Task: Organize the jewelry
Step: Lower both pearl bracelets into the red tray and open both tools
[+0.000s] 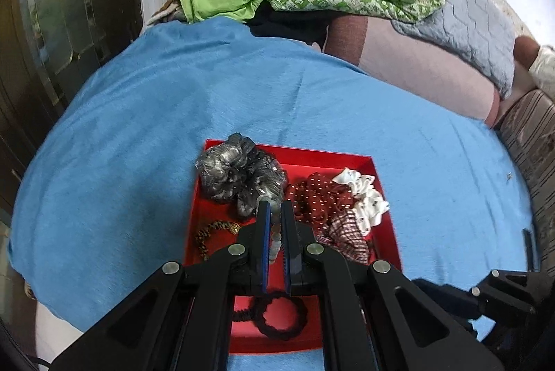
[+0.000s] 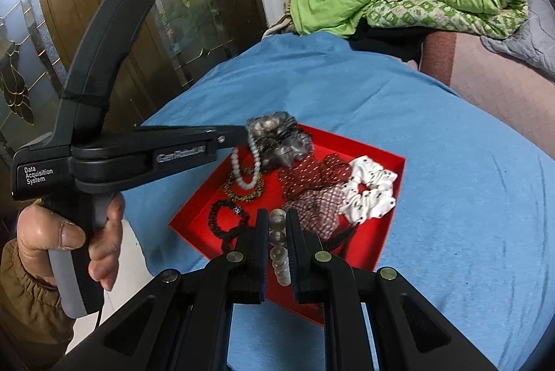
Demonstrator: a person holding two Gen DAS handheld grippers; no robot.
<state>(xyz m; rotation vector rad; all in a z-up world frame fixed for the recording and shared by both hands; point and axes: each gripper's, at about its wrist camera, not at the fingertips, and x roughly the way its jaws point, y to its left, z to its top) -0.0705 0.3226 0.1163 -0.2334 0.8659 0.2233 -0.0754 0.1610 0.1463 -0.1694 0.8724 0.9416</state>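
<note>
We hold two strands of beads over the red tray [image 2: 388, 169], one in each gripper. The left gripper [image 1: 274, 208] has its jaws pressed together on a pale bead bracelet [image 2: 247, 175]. In the left wrist view the beads run in a line straight along the gap between the fingers, from near the tips back toward the camera. In the right wrist view the same bracelet hangs as a loop below the fingertips, its long axis close to vertical, its low end over the tray's near-left part, just above a brown patterned band [image 2: 242, 194] lying on the tray floor.

The right gripper [image 2: 277, 214] is clamped on a string of clear round beads [image 2: 279, 253]. That string lies lengthwise between the fingers, reaching from the tips back toward us, over the tray's near edge.

Inside the tray, a grey scrunchie [image 2: 281, 140] sits at the far-left corner, just behind the hanging loop. A dark red dotted scrunchie [image 2: 312, 175] lies in the middle, a white scrunchie [image 2: 369, 194] by the right wall and a checked scrunchie [image 2: 319, 208] in front of them. A black beaded bracelet [image 2: 227, 218] rests near the tray's left wall. The tray sits on a blue cloth [image 2: 451, 197].

A hand [image 2: 69, 242] grips the left gripper's handle, left of the tray.
</note>
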